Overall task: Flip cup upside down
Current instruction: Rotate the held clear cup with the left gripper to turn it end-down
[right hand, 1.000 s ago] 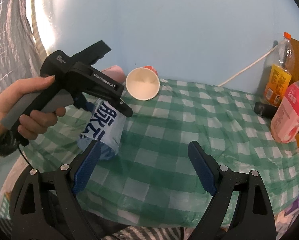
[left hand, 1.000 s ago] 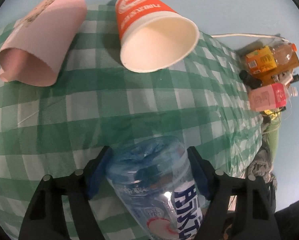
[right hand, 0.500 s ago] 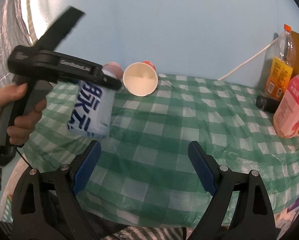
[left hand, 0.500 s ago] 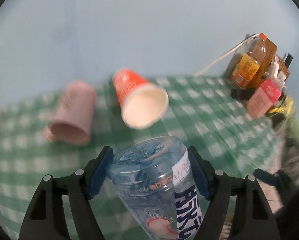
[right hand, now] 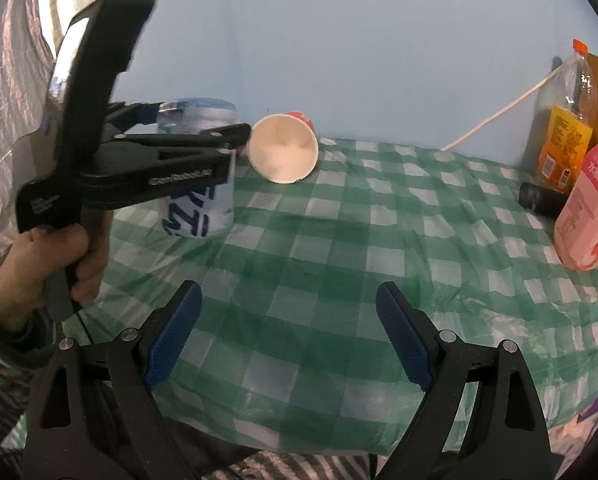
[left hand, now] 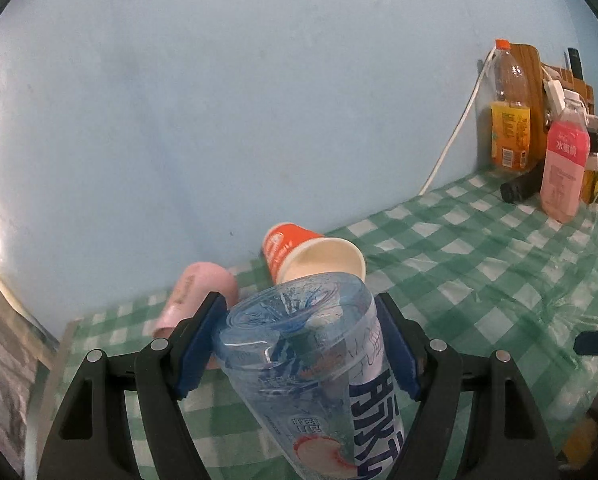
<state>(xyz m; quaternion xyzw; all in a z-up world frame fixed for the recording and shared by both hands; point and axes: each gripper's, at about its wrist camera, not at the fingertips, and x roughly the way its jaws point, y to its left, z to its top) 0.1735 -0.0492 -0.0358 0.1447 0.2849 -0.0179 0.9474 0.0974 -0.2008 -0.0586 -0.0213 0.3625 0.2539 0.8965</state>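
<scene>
My left gripper (left hand: 299,344) is shut on a clear blue plastic cup (left hand: 319,376) with blue print and a peach picture. In the right wrist view the cup (right hand: 197,196) stands with its closed base up and its open end down, just over the green checked cloth (right hand: 339,264), with the left gripper (right hand: 195,130) clamped near the base. My right gripper (right hand: 289,336) is open and empty, low over the front of the cloth.
An orange paper cup (left hand: 311,254) and a pink cup (left hand: 197,294) lie on their sides near the blue wall. An orange drink bottle (left hand: 509,120), a pink bottle (left hand: 563,168) and a black object (right hand: 541,200) stand at the right. A white cable (left hand: 455,132) runs down the wall.
My left gripper has swung the blue cup from lying tilted to base up, mouth down, and raised its view from the cloth to the wall. The right gripper has stayed put.
</scene>
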